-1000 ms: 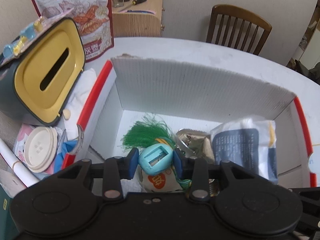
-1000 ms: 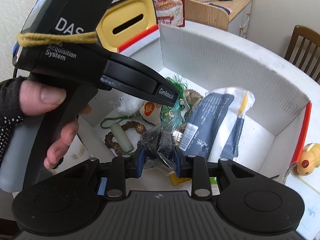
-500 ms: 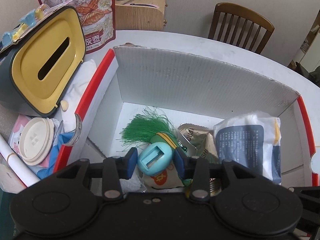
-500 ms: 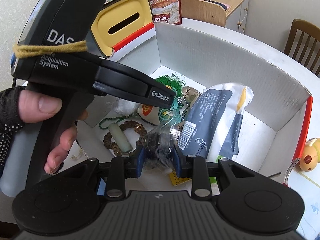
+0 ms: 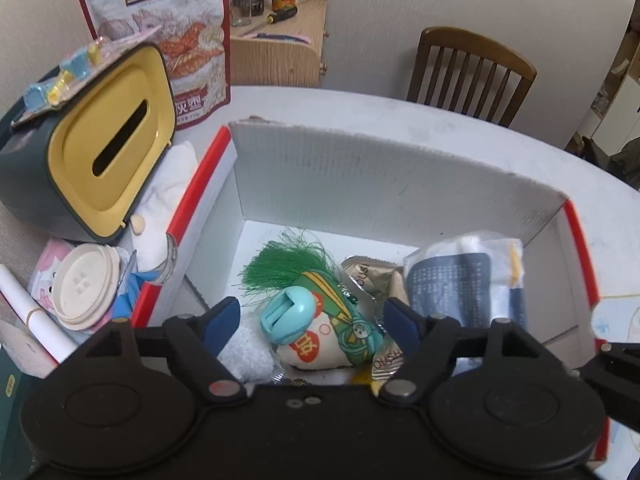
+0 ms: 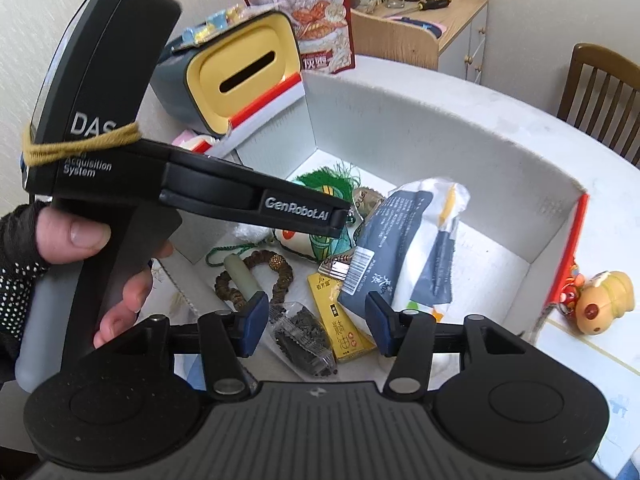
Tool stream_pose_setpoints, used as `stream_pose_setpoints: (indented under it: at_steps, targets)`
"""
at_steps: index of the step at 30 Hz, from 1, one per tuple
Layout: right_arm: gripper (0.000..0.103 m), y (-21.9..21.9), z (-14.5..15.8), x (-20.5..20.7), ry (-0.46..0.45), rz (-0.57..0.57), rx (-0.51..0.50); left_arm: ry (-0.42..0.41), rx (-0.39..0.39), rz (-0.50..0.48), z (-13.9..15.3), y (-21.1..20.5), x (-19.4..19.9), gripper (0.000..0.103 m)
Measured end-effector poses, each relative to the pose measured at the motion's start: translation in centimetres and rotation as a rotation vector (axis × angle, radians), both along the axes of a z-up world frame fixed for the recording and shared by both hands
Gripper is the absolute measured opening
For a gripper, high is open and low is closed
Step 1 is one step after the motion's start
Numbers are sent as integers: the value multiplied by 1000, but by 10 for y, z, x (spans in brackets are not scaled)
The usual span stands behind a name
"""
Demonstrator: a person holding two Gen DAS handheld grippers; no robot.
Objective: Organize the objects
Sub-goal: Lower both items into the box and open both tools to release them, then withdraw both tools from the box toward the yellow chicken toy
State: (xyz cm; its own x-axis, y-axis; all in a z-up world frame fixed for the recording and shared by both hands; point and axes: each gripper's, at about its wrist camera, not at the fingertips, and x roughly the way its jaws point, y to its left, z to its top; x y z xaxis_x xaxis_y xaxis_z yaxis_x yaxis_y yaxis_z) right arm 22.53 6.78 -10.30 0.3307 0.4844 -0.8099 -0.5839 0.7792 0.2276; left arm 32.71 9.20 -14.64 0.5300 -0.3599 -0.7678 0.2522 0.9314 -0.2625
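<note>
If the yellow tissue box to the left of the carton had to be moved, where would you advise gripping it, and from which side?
I would grip the tissue box across its dark green body, not the yellow lid, coming from above. It lies tipped, slot facing the carton, with a card of small items on its upper side, so clear that first. The left gripper is open and nearest, though the box may be too wide for its fingers.

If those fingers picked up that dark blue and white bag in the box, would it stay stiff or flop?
Probably flop: the dark blue and white bag looks like thin crinkled film, already sagging over neighbouring items in the box. Its glossy surface may slip. It seems light for its size, though its contents are hidden.
</note>
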Motion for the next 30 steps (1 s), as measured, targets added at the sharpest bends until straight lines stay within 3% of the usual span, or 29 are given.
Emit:
stream_pose_setpoints:
  at_steps: [9,18,30]
  targets:
    - [64,-28,35,-16,-63,-16,56,-55,-32,15,29,7,-26,90]
    - [68,-62,53,-35,-105,-11,82,-131,-44,-1,58,-4,-65,101]
    - [76,-129,58,-53,-140,-32,112,-192,-31,21,83,-34,-110,102]
